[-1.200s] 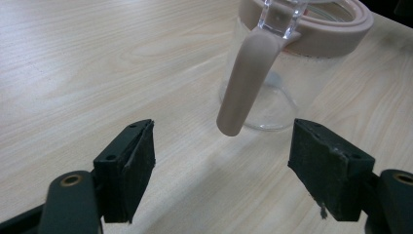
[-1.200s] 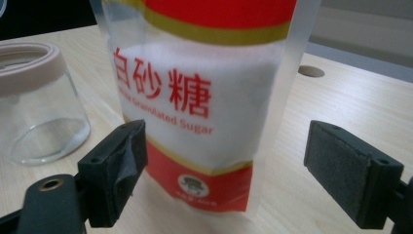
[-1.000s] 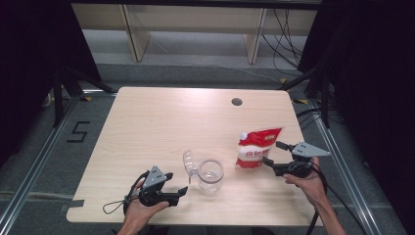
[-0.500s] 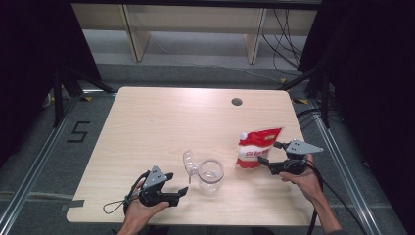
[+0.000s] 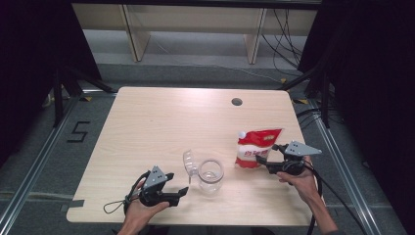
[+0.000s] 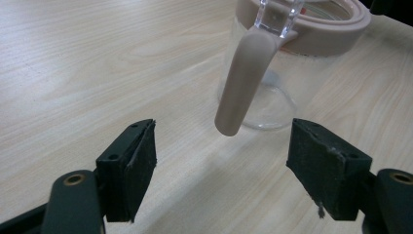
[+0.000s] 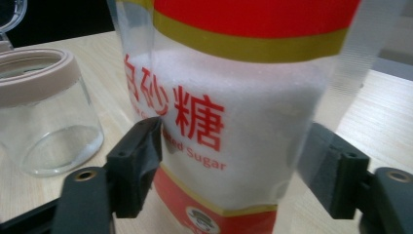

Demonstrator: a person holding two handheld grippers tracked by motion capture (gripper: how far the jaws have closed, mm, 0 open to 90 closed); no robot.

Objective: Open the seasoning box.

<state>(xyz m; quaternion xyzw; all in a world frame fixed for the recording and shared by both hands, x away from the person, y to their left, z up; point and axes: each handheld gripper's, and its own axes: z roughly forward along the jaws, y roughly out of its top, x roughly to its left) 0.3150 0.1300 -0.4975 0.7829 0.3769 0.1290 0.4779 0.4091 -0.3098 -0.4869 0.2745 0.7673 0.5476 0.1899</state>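
Right hand-held gripper [image 7: 229,161] has just been closing its jaws, pads now on both sides of the red-and-clear plastic sugar pouch [image 5: 255,149], standing on the light wood bench [image 5: 161,122] beside the clear glass jar w/ beige rim [image 5: 211,175]. Left hand-held gripper [image 6: 221,165] sits wide open, nothing in it, near the jar.
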